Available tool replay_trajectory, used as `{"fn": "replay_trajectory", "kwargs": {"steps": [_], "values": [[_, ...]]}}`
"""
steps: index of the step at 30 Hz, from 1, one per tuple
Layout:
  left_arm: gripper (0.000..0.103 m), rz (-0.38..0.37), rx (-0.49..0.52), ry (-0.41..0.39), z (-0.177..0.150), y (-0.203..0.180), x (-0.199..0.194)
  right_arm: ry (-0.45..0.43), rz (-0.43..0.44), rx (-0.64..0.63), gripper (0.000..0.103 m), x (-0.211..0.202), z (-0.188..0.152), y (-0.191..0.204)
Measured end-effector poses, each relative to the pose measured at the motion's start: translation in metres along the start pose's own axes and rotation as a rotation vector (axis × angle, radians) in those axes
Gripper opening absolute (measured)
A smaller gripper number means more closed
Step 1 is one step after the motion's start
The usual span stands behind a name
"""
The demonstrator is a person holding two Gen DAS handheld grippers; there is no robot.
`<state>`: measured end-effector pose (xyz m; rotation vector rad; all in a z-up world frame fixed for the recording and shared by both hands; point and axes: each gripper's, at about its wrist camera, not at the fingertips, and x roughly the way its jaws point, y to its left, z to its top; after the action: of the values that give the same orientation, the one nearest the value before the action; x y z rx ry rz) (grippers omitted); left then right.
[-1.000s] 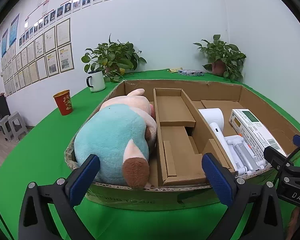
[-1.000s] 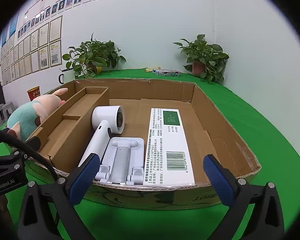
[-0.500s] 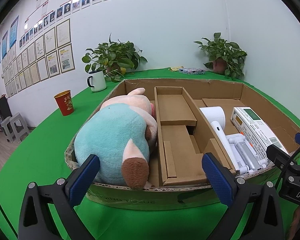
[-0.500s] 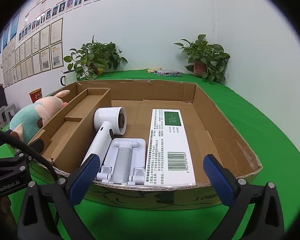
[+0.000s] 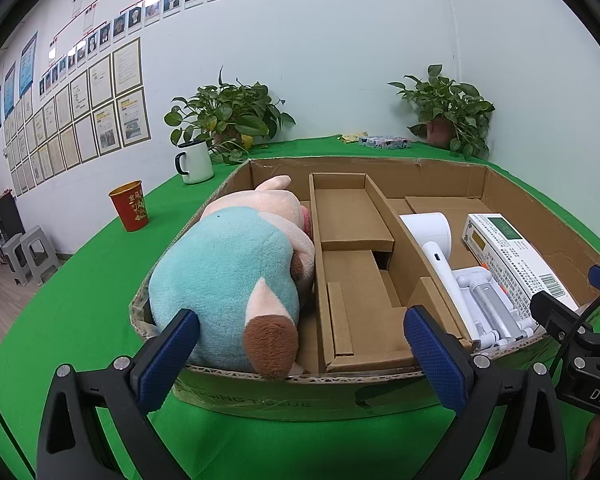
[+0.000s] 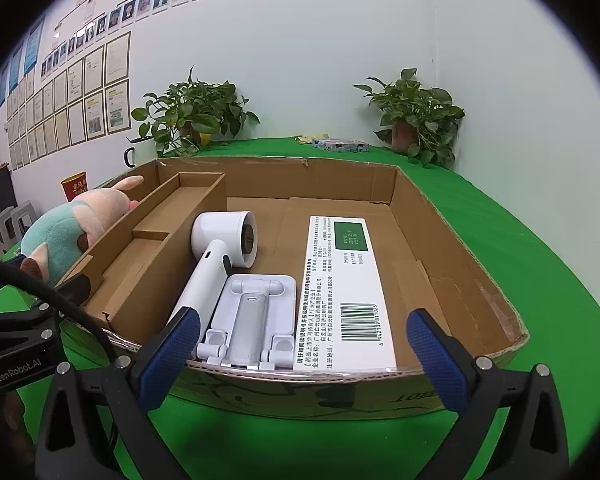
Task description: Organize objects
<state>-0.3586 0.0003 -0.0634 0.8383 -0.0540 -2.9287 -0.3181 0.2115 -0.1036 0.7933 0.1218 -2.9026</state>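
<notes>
A shallow cardboard box (image 5: pixel 380 168) (image 6: pixel 452 240) lies on the green table. Its left section holds a teal and pink plush toy (image 5: pixel 236 272) (image 6: pixel 64 228). A cardboard insert (image 5: pixel 352 248) (image 6: pixel 148 248) fills the middle. On the right lie a white hair dryer (image 6: pixel 216 264) (image 5: pixel 436 248), a white folding stand (image 6: pixel 248 316) (image 5: pixel 488 304) and a white medicine carton (image 6: pixel 340 288) (image 5: pixel 516 256). My left gripper (image 5: pixel 300 356) stands open in front of the box's near wall, below the plush. My right gripper (image 6: pixel 304 352) is open too, before the stand and carton. Neither holds anything.
On the table to the left stand a red paper cup (image 5: pixel 130 206) and a white mug (image 5: pixel 194 160). Two potted plants (image 5: pixel 228 116) (image 5: pixel 448 108) and a small patterned box (image 5: pixel 384 142) sit at the back against the wall. Grey stools (image 5: pixel 28 252) stand on the floor at far left.
Both views have shifted only slightly; the grippers stay open in front of the box. Nothing in the box has moved.
</notes>
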Motion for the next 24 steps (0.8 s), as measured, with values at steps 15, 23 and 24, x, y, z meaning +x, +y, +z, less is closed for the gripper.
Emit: {"fn": "replay_trajectory", "kwargs": {"steps": [15, 23, 24], "values": [[0.103, 0.0, -0.001, 0.0, -0.0003, -0.0008, -0.0005, 0.0, 0.002, 0.001, 0.103, -0.0006, -0.0003, -0.0001], [0.103, 0.0, -0.001, 0.0, -0.0007, -0.0011, -0.0011, 0.001, 0.003, 0.001, 0.103, -0.0004, -0.0003, -0.0004], [0.103, -0.001, -0.001, 0.0, -0.0004, -0.0006, -0.0017, 0.001, 0.002, 0.0, 0.103, -0.0007, -0.0002, -0.0002]]}}
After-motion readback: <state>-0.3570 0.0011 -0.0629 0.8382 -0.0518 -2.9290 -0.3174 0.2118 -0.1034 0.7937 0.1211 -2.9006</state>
